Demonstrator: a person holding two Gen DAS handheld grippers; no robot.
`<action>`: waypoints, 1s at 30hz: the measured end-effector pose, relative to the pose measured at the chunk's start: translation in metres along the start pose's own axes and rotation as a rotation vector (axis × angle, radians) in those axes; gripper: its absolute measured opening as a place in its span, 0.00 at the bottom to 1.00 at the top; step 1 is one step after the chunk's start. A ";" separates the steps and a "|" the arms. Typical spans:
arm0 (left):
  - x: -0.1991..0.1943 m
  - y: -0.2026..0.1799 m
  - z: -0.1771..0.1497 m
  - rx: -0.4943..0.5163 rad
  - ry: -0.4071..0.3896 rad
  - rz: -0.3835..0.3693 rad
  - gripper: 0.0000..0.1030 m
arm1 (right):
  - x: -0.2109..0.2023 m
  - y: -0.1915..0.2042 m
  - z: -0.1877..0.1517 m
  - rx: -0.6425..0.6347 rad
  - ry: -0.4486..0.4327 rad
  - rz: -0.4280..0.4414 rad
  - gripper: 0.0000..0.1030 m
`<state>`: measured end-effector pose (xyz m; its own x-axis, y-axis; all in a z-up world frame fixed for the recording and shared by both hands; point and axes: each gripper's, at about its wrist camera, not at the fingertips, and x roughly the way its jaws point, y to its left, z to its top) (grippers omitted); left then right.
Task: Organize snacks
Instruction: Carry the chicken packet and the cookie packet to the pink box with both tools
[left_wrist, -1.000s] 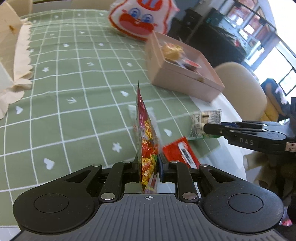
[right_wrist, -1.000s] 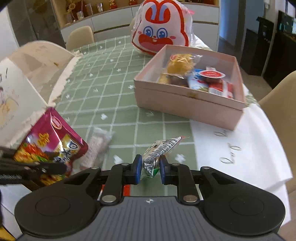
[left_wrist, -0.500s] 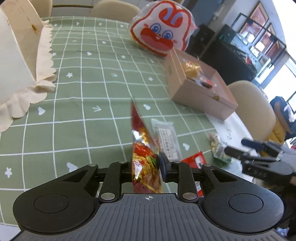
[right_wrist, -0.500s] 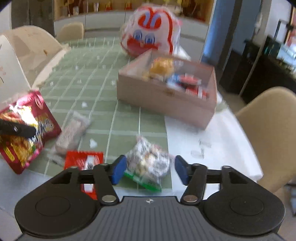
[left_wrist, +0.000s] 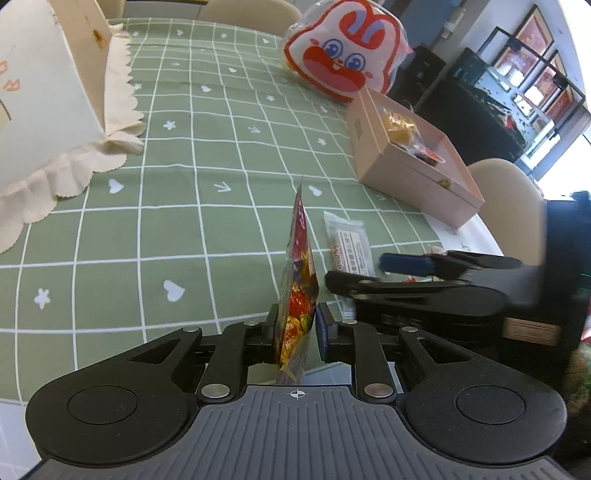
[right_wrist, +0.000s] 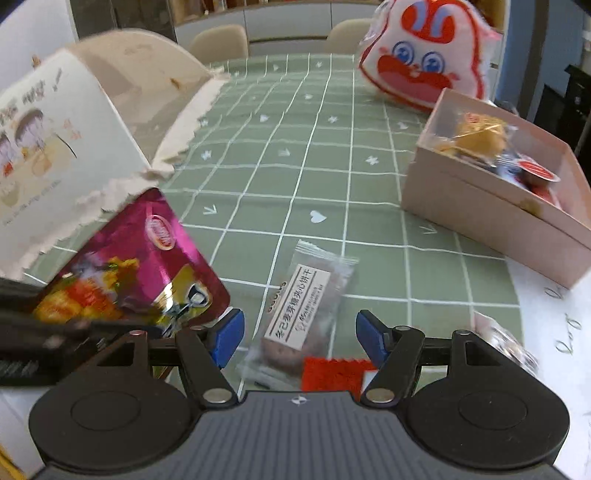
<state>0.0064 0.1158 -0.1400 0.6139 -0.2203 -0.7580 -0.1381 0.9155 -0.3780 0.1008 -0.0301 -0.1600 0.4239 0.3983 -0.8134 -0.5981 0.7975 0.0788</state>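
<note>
My left gripper is shut on a red and magenta snack bag, held edge-on above the green tablecloth; the bag also shows in the right wrist view. My right gripper is open and empty, above a clear-wrapped biscuit bar and a red packet. The small clear snack pack lies on the table to its right. The right gripper also shows in the left wrist view, close beside the bag. The pink open box holds several snacks at the right.
A white paper bag with a torn edge stands at the left. A rabbit-faced bag sits behind the box. The green checked tablecloth stretches away; a white cloth covers the near right edge. Chairs stand around the table.
My right gripper opened and let go of the small clear snack pack, then moved left over the biscuit bar and red packet. The left gripper kept hold of its bag.
</note>
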 end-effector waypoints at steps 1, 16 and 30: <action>0.000 0.000 -0.001 -0.007 -0.005 0.002 0.22 | 0.000 0.002 0.001 -0.021 -0.011 -0.013 0.60; 0.008 -0.022 0.001 0.001 0.067 -0.150 0.21 | -0.093 -0.048 -0.020 0.023 -0.064 0.023 0.36; 0.012 -0.156 0.157 0.179 -0.141 -0.377 0.21 | -0.170 -0.134 -0.042 0.229 -0.209 -0.187 0.36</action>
<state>0.1575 0.0234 -0.0066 0.6972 -0.5134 -0.5004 0.2454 0.8267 -0.5064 0.0797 -0.2236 -0.0564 0.6561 0.3009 -0.6921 -0.3388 0.9369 0.0861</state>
